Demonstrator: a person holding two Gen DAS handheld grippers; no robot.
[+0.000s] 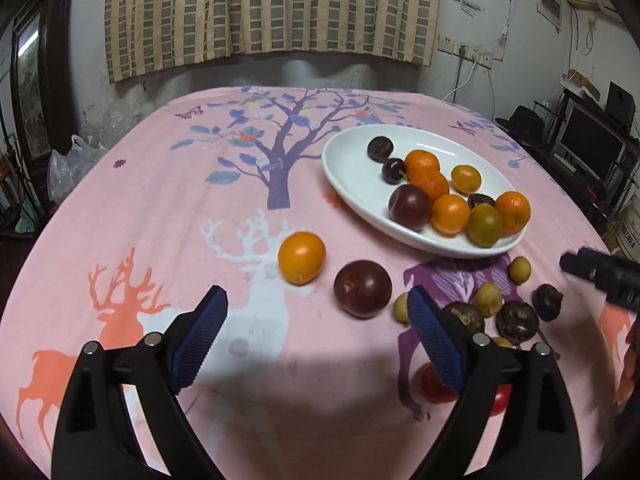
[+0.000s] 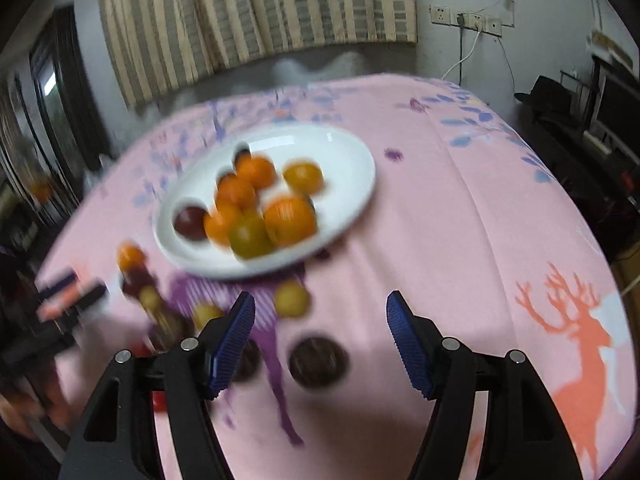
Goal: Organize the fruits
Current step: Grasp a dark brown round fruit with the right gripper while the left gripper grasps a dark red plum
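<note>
Left wrist view: I logged nine fruits on the white plate (image 1: 344, 152), one orange fruit (image 1: 301, 257) and one plum (image 1: 362, 288) on the tablecloth (image 1: 160, 208). Left gripper (image 1: 316, 312) and right gripper (image 2: 320, 320) both gaped empty.

A: The whole right wrist view is smeared. The round fruits heaped on the white oval plate (image 2: 352, 184) run together there; I can't count them.

B: And the dark round fruit (image 2: 319, 361) near the pink tablecloth's (image 2: 460, 240) front edge?

A: Too blurred to name. A second one sits half hidden behind the right gripper's (image 2: 320, 346) left blue pad.

B: In the left wrist view?

A: A red round fruit (image 1: 434, 388) is mostly covered by the left gripper's (image 1: 316, 334) right finger. The other black gripper is cut off by the right edge, its jaws unseen.
</note>
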